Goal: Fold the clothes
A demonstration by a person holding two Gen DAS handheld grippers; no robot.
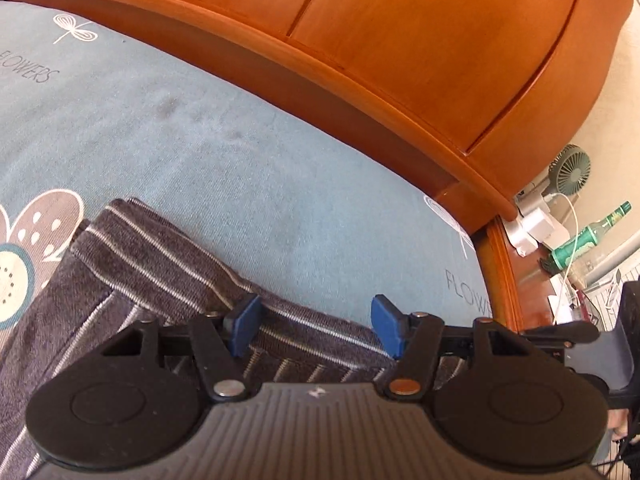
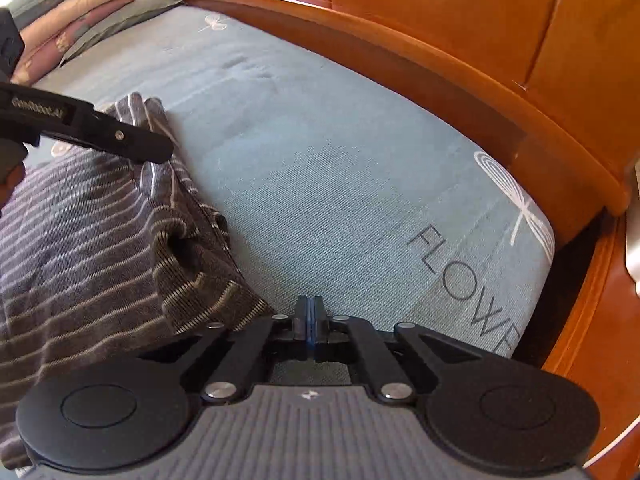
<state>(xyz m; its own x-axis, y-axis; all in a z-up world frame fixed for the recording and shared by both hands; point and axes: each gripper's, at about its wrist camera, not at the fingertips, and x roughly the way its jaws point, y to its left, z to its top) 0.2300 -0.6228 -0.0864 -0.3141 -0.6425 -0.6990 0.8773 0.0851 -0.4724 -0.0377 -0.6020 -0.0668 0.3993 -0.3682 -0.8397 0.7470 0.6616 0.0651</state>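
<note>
a dark grey garment with thin white stripes (image 2: 92, 232) lies at lower left on the blue-grey bed sheet (image 2: 340, 152). left gripper (image 1: 318, 326) fingers gape above its fold; right gripper (image 2: 308, 322) fingers are closed, empty. the loose fold may spring open, unpinned.

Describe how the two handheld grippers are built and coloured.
Both match: the left gripper and right gripper have black linkage arms with silver rivets, round black side discs, a ribbed grey body and blue finger pads. Pale lettering marks the left gripper's side.
</note>
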